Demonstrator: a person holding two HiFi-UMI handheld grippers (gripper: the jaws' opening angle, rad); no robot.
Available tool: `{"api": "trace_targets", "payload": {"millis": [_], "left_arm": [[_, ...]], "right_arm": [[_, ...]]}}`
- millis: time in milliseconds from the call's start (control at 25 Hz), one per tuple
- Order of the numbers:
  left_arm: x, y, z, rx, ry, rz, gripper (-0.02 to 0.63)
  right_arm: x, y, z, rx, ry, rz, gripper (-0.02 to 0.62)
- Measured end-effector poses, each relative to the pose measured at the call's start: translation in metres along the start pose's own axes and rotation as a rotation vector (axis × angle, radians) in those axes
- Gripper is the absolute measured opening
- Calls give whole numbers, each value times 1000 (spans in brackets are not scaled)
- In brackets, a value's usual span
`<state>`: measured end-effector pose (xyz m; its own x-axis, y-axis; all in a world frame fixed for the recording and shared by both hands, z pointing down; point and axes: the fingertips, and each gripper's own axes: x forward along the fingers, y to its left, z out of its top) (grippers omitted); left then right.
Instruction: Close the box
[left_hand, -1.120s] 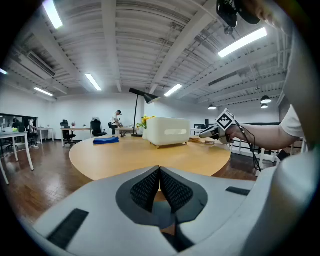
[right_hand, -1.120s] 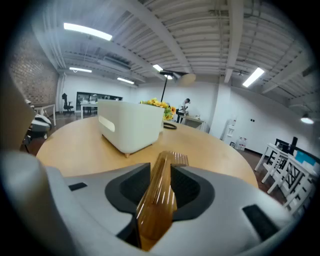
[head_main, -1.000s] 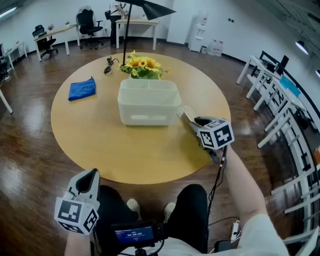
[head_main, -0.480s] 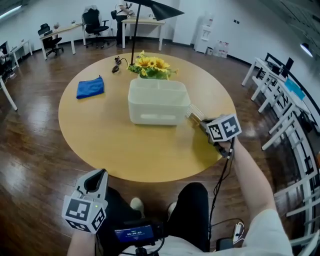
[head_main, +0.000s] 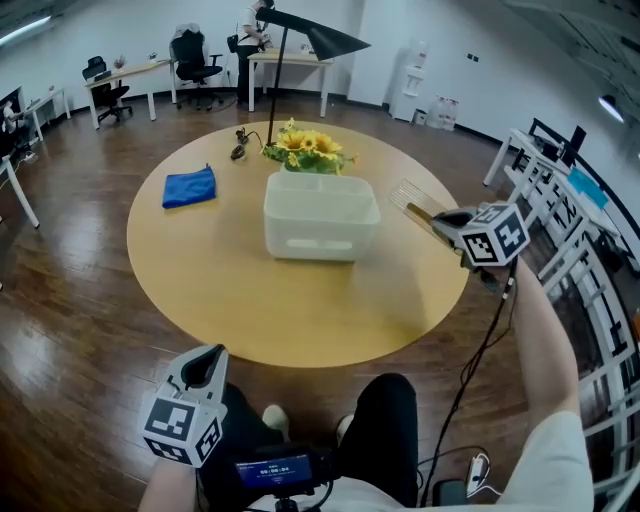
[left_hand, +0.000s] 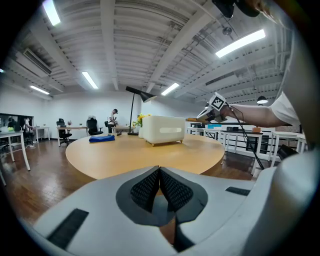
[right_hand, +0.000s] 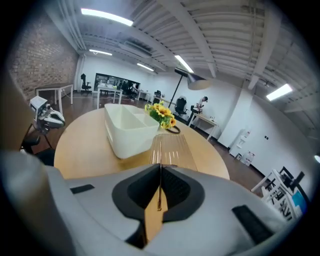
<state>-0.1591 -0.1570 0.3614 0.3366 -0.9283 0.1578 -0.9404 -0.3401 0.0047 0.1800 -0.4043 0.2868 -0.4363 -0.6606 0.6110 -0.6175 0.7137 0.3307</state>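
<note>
A blue cloth lies left on the round table; sunflowers sit top centre under a black lamp. Desks line the upper left.

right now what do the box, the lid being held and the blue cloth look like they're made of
Box: likely plastic, matte off-white; smooth moulded walls with a cut-out handle slot.
Lid: seemingly clear ribbed plastic, see-through, with a tan strip at the gripped end that may be wood or bamboo.
Blue cloth: soft fabric, possibly microfibre; it lies limp and folded.
</note>
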Motion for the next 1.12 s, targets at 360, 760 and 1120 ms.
{"api": "trace_targets", "payload": {"millis": [360,760,1120], "left_arm": [[0,-12,4,10,-4,-17,3],[6,-17,2,20,10,-20,3],[8,-15,-5,13,27,-21,3]], "right_arm": [[-23,32,101,-205,-180,307,12],[22,103,145,-367,-168,591,12],[55,140,145,-422,-86,705,12]]}}
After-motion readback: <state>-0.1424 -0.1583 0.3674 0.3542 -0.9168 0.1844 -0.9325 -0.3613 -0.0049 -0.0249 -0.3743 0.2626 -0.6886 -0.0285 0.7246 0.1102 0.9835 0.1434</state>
